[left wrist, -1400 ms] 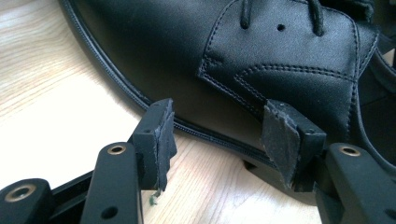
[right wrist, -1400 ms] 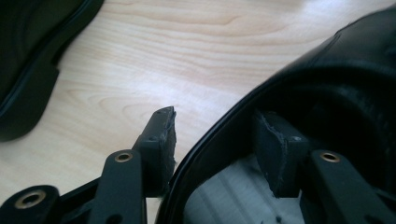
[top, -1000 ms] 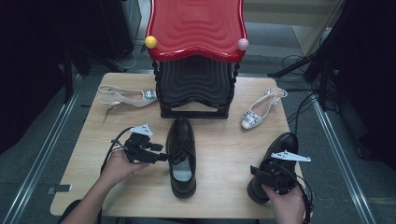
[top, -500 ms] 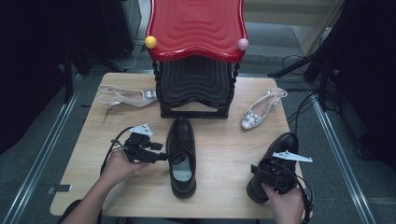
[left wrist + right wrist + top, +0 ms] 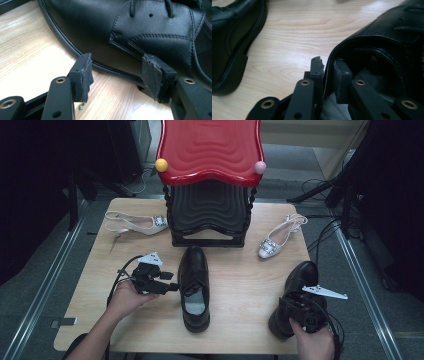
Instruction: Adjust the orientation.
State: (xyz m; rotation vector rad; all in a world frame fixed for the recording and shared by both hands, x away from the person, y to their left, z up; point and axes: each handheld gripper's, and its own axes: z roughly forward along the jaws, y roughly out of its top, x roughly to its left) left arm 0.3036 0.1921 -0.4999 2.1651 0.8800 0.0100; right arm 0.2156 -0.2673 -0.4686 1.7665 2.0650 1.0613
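The right gripper (image 5: 328, 68) has just closed its jaws on the right shoe's (image 5: 295, 295) heel collar: it's gripped, liftable. The left gripper's (image 5: 120, 75) jaws gape, the middle shoe (image 5: 140, 32) just beyond them.

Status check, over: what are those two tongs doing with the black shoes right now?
Right tongs just closed, pinching collar of black leather shoe at table edge. Left tongs open beside centre black lace-up shoe. Nothing in the way.

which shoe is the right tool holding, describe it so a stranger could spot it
Start at the red shoe rack at the table's far edge, then come to the near right corner. The black leather shoe there has the right tool pinching its collar; the other black shoe lies mid-table.
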